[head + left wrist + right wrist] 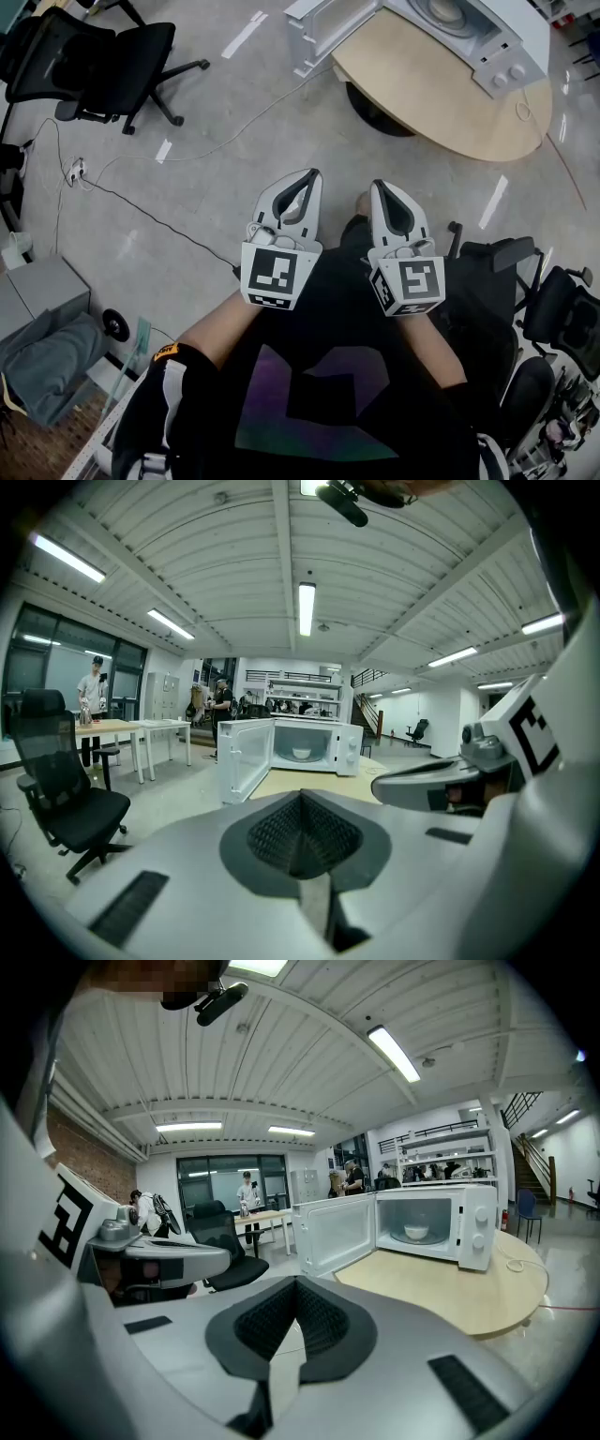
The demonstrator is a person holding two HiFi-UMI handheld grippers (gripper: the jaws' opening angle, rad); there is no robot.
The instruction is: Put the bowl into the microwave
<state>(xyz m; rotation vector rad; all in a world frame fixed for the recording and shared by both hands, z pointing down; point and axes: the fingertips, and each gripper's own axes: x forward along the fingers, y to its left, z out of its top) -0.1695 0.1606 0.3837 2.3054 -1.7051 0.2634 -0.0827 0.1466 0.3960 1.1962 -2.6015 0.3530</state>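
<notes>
My left claw [310,175] and right claw [378,186] are both clenched on nothing, well back from the table [450,1290], and the bowl [416,1233] already sits inside the microwave [480,1227], so I reckon the main risk is clipping that wide-open door [336,1234] if I step in carelessly.

The left gripper [312,174] and right gripper [379,186] wear pale grey-white shells with black ribbed pads [272,832]. Each carries 1 marker cube [274,274] patterned in black and white squares. In the upper right of the head view, the boxy white microwave [441,23] stands on a light tan wooden table [441,98]. The small round bowl [416,1233] is white. The mottled grey floor [216,159] carries white tape strips [244,34] and a thin black cable [141,211]. At upper left is a black swivel chair [94,52]. The person's black shirt [319,441] bears an angular shape shading from green to purple.
</notes>
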